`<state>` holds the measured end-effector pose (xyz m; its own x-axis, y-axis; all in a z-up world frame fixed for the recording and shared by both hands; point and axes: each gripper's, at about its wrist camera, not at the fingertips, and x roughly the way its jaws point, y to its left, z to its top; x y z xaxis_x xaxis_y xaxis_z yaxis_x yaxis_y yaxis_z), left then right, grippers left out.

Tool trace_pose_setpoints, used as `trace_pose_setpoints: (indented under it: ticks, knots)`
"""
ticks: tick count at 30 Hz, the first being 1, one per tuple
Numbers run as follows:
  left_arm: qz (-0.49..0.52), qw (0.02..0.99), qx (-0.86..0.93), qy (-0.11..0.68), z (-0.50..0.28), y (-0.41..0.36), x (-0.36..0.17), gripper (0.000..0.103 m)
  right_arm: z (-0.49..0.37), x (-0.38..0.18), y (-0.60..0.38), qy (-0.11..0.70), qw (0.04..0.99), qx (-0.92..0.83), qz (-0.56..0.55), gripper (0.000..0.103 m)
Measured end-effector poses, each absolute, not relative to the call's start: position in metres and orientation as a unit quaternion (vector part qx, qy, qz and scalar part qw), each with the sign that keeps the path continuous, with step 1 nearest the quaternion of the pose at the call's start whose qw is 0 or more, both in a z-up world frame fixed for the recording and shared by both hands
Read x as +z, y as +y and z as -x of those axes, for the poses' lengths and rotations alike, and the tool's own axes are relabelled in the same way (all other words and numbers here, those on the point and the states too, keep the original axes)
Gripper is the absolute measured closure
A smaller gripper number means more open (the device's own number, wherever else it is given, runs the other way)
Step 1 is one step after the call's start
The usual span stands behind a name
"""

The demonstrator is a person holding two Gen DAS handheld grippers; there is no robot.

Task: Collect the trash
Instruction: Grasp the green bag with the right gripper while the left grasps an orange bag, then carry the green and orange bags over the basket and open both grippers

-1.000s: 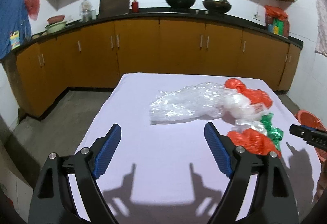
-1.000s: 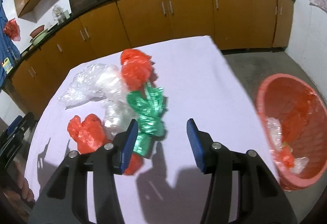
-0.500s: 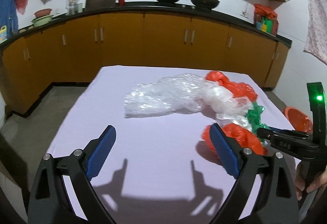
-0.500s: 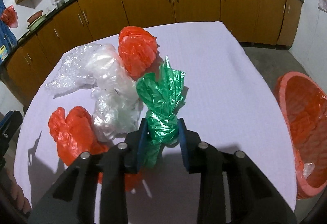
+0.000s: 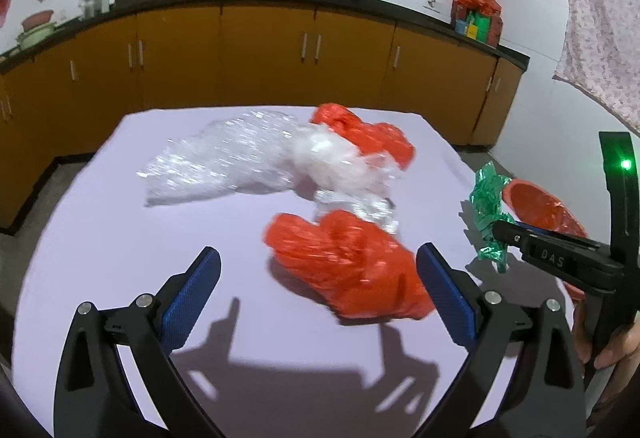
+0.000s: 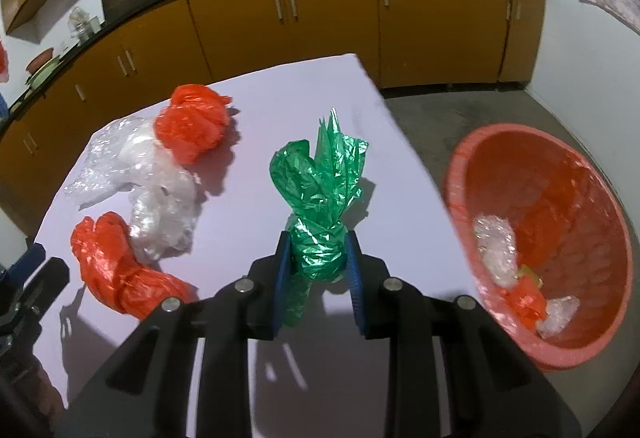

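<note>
1. Left wrist view: the left gripper has its jaws wide apart and holds nothing; it hangs over the near part of the table, which is covered in pale lilac.
2. Left wrist view: a crumpled near red bag lies on the table between the blue pads, close to the right one; the blur does not show whether they touch.
3. Left wrist view: beyond it lie a clear bag, a white bag and a far red bag, bunched together and touching.
4. Left wrist view: at the right edge the right gripper carries the green bag off the table surface, with the red bin behind it.
5. Right wrist view: the right gripper has its jaws clamped on the lower, twisted part of the green bag, which stands upright between the pads with its loose end fanning upward, over the table's right part.
6. Right wrist view: the red bin stands on the floor just beside the table edge; it contains white and red scraps.
7. Right wrist view: on the table to the left lie the far red bag, the clear bag, the white bag and the near red bag.
8. Right wrist view: the left gripper shows at the lower left edge; its jaws cannot be read here.
</note>
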<state>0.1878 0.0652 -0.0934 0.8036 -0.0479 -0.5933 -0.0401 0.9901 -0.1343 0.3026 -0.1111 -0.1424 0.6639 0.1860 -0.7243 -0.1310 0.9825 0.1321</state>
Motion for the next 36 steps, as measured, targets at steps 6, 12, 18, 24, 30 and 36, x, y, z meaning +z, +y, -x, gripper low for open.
trace_pose_setpoints:
  ticks: [6,12,18,24,30,36]
  knots:
    - [0.064,0.939,0.001,0.339,-0.208,0.046,-0.102,0.005,-0.295,-0.145,-0.129,0.404,0.911,0.076,-0.043,0.076]
    - [0.081,0.928,0.014,0.363,-0.218,0.048,-0.112,0.014,-0.292,-0.144,-0.131,0.403,0.911,0.078,-0.047,0.076]
    - [0.087,0.925,0.001,0.37,-0.218,0.05,-0.114,0.05,-0.29,-0.144,-0.131,0.402,0.911,0.08,-0.048,0.076]
    - [0.092,0.927,0.001,0.363,-0.207,0.063,-0.108,0.057,-0.286,-0.14,-0.13,0.399,0.912,0.082,-0.047,0.076]
    - [0.093,0.932,0.021,0.349,-0.193,0.084,-0.098,0.057,-0.277,-0.132,-0.127,0.391,0.915,0.089,-0.047,0.076]
    - [0.093,0.938,0.036,0.332,-0.187,0.098,-0.085,0.057,-0.268,-0.121,-0.125,0.38,0.919,0.097,-0.046,0.076]
